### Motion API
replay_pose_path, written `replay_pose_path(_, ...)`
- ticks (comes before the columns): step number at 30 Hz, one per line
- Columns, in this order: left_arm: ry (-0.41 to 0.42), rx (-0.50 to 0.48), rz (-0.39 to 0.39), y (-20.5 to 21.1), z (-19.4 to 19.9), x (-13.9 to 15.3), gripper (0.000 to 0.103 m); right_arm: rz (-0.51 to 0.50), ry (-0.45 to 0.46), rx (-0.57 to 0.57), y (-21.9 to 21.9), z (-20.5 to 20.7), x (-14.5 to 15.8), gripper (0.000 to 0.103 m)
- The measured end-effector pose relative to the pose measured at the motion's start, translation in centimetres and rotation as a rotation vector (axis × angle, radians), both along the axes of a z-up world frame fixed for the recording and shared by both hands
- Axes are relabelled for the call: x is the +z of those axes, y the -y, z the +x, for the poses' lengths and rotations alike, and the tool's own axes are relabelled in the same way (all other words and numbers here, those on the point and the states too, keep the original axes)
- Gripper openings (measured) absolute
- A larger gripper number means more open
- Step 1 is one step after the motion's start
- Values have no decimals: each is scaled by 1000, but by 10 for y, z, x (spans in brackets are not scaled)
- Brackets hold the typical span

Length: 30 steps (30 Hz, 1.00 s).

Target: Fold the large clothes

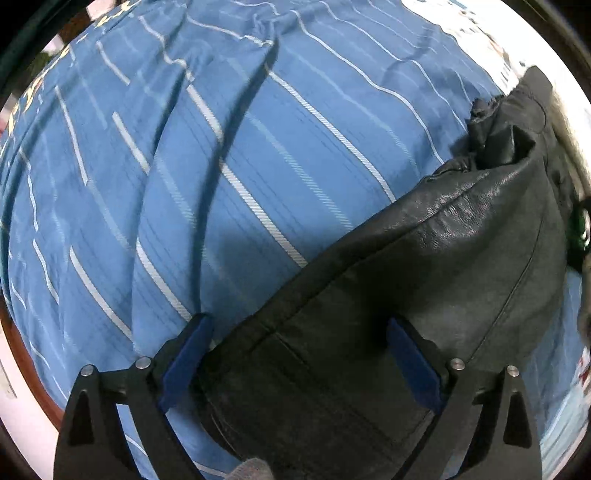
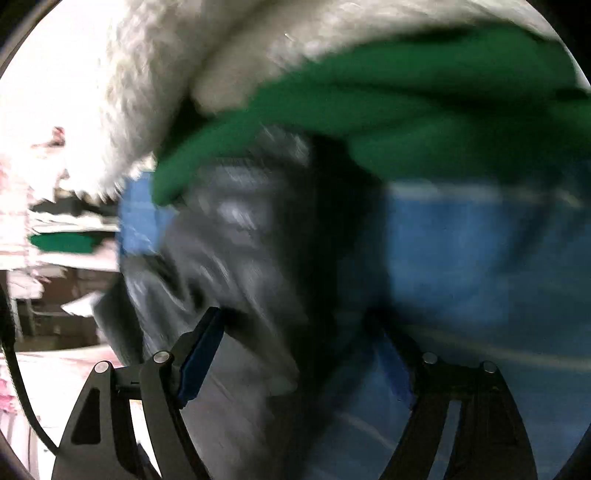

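Black leather jacket (image 1: 424, 280) lies bunched on striped blue bedsheet (image 1: 221, 166); left gripper (image 1: 299, 354) spread wide over its lower edge, right gripper (image 2: 299, 354) likewise spread above blurred jacket, green cloth (image 2: 369, 110) and white fur (image 2: 155, 92) beyond.

No text, label, brand, number or sign can be read in either view. In the left wrist view, faint yellowish marks run along the far left edge of the blue white-striped bedspread (image 1: 229, 155), and small dark and reddish marks sit on the white printed cloth (image 1: 476, 22) at the upper right, but all are too small and warped to tell as letters. The right wrist view is too blurred for any writing to show.
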State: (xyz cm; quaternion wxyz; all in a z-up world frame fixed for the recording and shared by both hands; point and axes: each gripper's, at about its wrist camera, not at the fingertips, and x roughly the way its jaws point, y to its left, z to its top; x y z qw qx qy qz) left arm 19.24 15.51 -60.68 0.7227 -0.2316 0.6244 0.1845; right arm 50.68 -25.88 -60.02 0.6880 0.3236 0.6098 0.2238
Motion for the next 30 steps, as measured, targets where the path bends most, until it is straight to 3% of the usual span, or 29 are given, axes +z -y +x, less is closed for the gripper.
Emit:
replay_pose_path(2,-12,-12,6,2,7,-5,99,4,10,11,-11,3,2,40)
replay_pose_path(5,-23,-32,29,4,19,-4,99,-14,26,-13,-15,-5,12,22)
replay_pose_path(8,-24,-56,70,3,29,6,99,32,27,-113,12,-31,33,17)
replay_pose_path(11,-4,-66,71,-2,35,24,99,8,3,-251,56,-82,57,17)
replay_pose_path(14,10,-83,60,-2,36,43,99,-64,-106,-425,123,-165,74,17)
replay_pose_path(18,34,-130,51,12,31,68,99,-223,-243,-505,184,-261,88,18)
replay_pose_path(21,33,-150,63,25,25,73,99,-285,-394,-469,214,-292,63,34)
replay_pose_path(22,30,-155,61,37,26,71,99,-300,-425,-457,223,-297,59,46)
replay_pose_path(26,37,-202,85,71,41,73,99,-396,-395,-443,239,-295,90,65)
replay_pose_path(28,54,-227,110,87,50,73,99,-555,-340,-391,224,-289,121,66)
replay_pose_path(30,61,-248,150,97,69,66,99,-645,-261,-317,202,-276,146,66)
